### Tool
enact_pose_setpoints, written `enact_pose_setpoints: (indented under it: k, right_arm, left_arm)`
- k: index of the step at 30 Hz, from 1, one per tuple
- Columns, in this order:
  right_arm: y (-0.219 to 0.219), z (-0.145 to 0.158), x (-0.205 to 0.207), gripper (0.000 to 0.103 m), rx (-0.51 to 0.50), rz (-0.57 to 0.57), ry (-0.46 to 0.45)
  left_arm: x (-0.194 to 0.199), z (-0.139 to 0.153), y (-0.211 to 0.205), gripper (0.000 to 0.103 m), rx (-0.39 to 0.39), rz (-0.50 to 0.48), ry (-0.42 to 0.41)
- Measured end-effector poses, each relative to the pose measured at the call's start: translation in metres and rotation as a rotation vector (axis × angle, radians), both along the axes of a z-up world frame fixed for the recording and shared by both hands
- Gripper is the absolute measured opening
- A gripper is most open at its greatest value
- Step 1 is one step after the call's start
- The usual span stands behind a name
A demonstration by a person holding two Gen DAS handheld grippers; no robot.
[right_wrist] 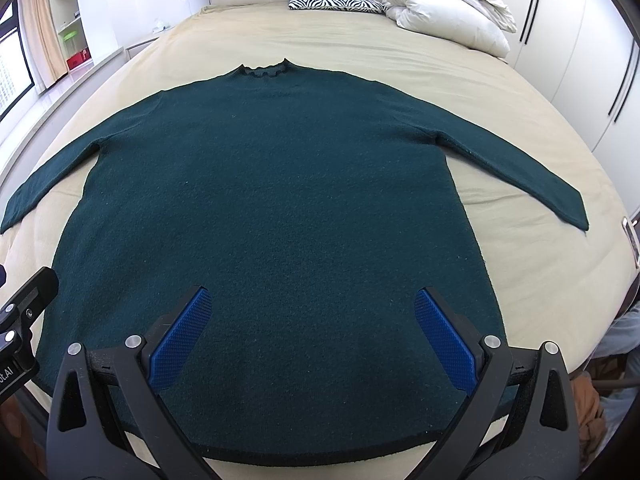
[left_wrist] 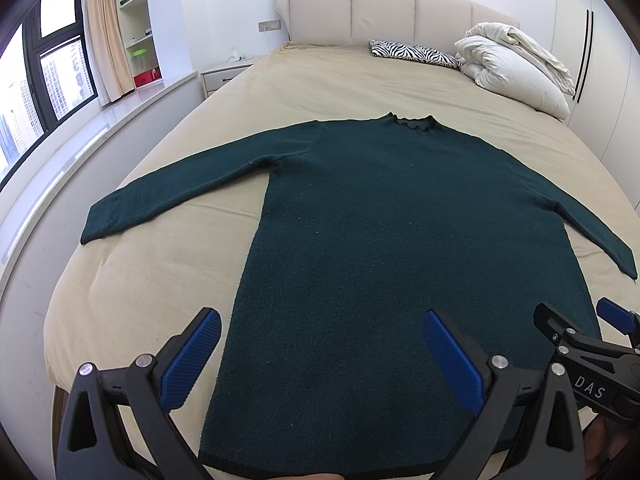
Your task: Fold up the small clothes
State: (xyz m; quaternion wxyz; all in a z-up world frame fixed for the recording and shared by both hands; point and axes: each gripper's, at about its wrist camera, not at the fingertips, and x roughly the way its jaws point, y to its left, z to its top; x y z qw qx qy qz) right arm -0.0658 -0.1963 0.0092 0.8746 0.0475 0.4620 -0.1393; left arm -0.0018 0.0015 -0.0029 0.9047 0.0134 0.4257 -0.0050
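The left hand-held gripper point(left_wrist: 322, 354) and the right hand-held gripper point(right_wrist: 314, 336) are both spread wide and hold nothing, poised side by side above the near hem of a dark green sweater point(right_wrist: 272, 208). The sweater lies flat on the bed point(left_wrist: 320, 76), collar pointing toward the headboard point(left_wrist: 384, 12), sleeves out sideways.

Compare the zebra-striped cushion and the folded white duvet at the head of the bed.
The zebra-striped cushion lies flat and thin; the folded white duvet is piled high and bulky. The cushion is black-and-white patterned; the duvet is plain. The cushion is near the middle; the duvet is to its right. Both rest on the beige bed.
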Motion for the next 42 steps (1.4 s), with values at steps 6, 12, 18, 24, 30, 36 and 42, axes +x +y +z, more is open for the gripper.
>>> enact_pose_setpoints:
  k: [6, 12, 18, 24, 30, 36, 42]
  right_arm:
    - [-0.0003, -0.0002, 0.0009, 0.103, 0.002, 0.000, 0.003]
    - [-0.0001, -0.0005, 0.0005, 0.103, 0.001, 0.000, 0.003]
    - [0.0005, -0.0007, 0.0005, 0.103, 0.002, -0.001, 0.004]
    - [0.0020, 0.0000, 0.0001, 0.103, -0.005, -0.002, -0.001]
    - [0.0000, 0.0028, -0.0023, 0.103, -0.003, -0.009, -0.016]
    - [0.0008, 0.0030, -0.0017, 0.103, -0.004, -0.004, -0.011]
    - [-0.0001, 0.0023, 0.0001, 0.103, -0.003, -0.004, -0.011]
  left_arm:
    - [0.0000, -0.0008, -0.0001, 0.103, 0.000, 0.000, 0.001]
    - [-0.0012, -0.0017, 0.0000, 0.103, -0.002, 0.000, 0.000]
    - [-0.0016, -0.0020, 0.0002, 0.103, -0.003, -0.001, 0.001]
    - [-0.0015, -0.0017, 0.0001, 0.103, -0.004, -0.001, 0.000]
    - [-0.0014, -0.0030, -0.0012, 0.103, -0.005, -0.001, -0.003]
    - [-0.0015, -0.0016, -0.0013, 0.103, 0.002, -0.002, -0.011]
    - [-0.0027, -0.0014, -0.0012, 0.103, 0.000, -0.003, -0.015]
